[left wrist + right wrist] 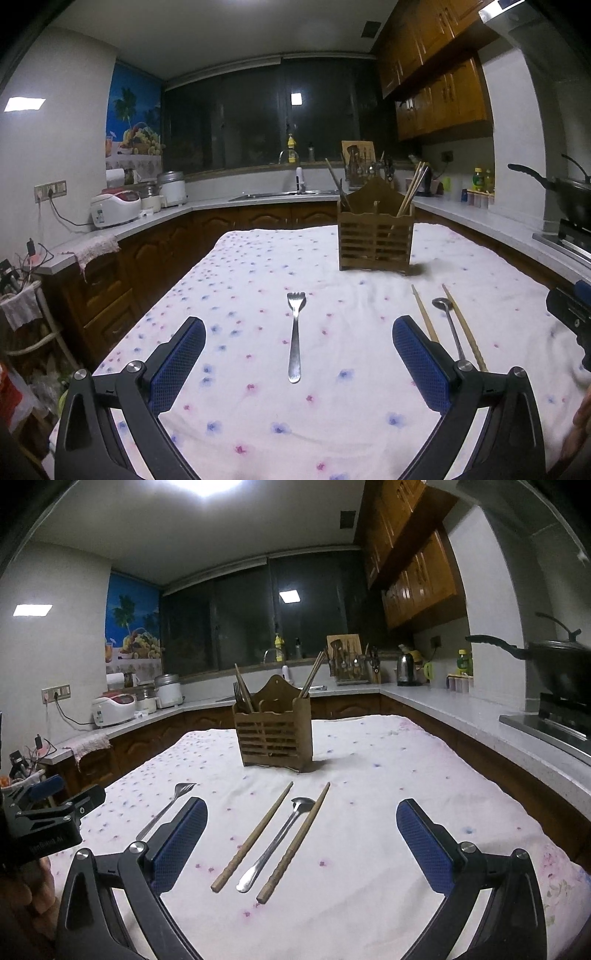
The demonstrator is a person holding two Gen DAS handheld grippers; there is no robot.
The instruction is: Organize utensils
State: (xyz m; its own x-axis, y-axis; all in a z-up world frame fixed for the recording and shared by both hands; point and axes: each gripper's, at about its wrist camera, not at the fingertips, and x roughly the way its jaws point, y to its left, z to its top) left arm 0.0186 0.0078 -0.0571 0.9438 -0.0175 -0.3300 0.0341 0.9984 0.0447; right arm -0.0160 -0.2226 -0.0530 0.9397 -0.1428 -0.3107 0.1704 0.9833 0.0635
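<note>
A steel fork (295,334) lies on the flowered tablecloth (258,406), straight ahead between the fingers of my open, empty left gripper (299,336). To its right lie a steel spoon (448,325) and two wooden chopsticks (424,314). In the right wrist view the spoon (280,840) lies between the two chopsticks (255,836), just left of centre of my open, empty right gripper (301,821). The fork (166,808) is at its left. A wooden utensil holder (375,236) stands farther back, holding chopsticks and a fork; it also shows in the right wrist view (273,727).
Kitchen counters run around the table, with rice cookers (116,208) at left, a sink (280,195) behind, and a wok on a stove (557,672) at right. The other gripper shows at each view's edge (570,306) (48,812).
</note>
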